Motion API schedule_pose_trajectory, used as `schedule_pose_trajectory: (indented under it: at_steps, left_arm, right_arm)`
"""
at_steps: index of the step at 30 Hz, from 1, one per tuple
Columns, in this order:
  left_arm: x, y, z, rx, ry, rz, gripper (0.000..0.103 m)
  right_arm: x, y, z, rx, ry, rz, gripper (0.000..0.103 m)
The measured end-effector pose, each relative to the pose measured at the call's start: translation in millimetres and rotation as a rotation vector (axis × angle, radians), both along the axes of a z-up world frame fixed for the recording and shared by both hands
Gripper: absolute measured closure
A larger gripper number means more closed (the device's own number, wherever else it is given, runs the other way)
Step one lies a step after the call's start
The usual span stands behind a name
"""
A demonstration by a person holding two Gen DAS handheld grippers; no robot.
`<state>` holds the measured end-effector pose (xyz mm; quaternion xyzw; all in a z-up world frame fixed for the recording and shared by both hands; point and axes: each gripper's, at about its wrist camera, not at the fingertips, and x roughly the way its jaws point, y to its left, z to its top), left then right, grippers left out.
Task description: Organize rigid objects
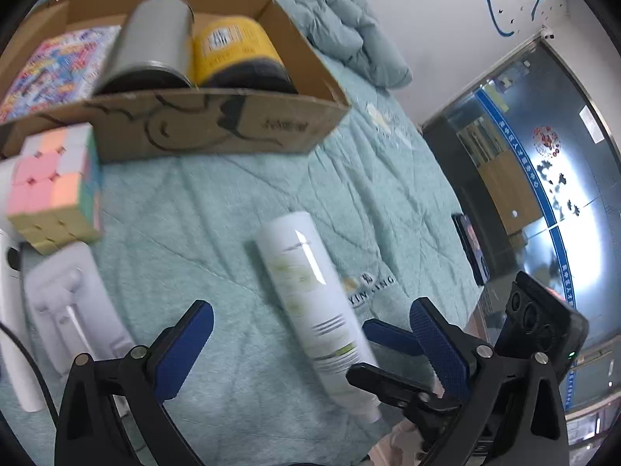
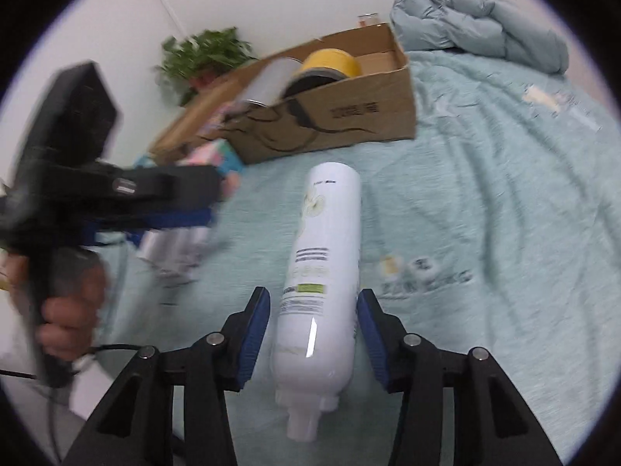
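Pale green bedding (image 2: 485,202) carries the whole scene, and on it lies the white bottle (image 2: 322,272), flat between the blue pads of the right gripper (image 2: 313,334), which stand just beside its sides; whether they already press is not clear. Partly done, it seems: the cardboard box (image 2: 333,116) already keeps a grey can (image 1: 151,42), a yellow can (image 1: 236,50) and a colourful flat box (image 1: 54,66). Outside remain a pastel cube (image 1: 54,186) and a white device (image 1: 73,303). The left gripper (image 1: 310,334) hangs open nearby, possibly crowding the lift.
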<state>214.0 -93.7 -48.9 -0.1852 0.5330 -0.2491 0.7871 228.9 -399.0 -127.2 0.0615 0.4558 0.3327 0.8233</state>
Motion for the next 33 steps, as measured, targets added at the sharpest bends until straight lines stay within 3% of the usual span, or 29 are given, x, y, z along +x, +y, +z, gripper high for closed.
schedule_pose_trajectory:
  at_steps: [6, 8, 11, 15, 19, 24, 33]
  left_arm:
    - [-0.1, -12.0, -13.6, 0.048, 0.062, -0.017, 0.011]
    - [1.7, -17.0, -20.3, 0.06, 0.086, -0.035, 0.024]
    - [2.9, -26.1, -28.1, 0.062, 0.118, -0.057, 0.029]
    - [5.6, -30.2, -35.5, 0.084, 0.128, -0.062, 0.038]
    - [10.5, -37.0, -37.4, 0.104, 0.123, -0.069, 0.044]
    - [15.8, -39.2, -38.1, 0.129, 0.128, -0.062, 0.05]
    - [25.6, -41.2, -25.8, 0.165, 0.1, -0.063, 0.054]
  right_arm:
    - [-4.4, 3.8, -14.1, 0.036, 0.082, 0.044, 0.056]
    - [-6.1, 12.5, -20.2, 0.01, 0.091, 0.051, 0.056]
    - [-4.0, 18.7, -21.2, 0.026, 0.098, 0.029, 0.056]
    - [-11.9, 31.2, -18.2, -0.034, 0.024, 0.03, 0.056]
    - [-12.0, 31.5, -18.5, -0.04, 0.013, 0.041, 0.056]
    - [-12.8, 37.9, -15.7, -0.093, -0.017, 0.07, 0.056]
    - [3.2, 39.6, -13.8, -0.063, 0.035, 0.043, 0.056]
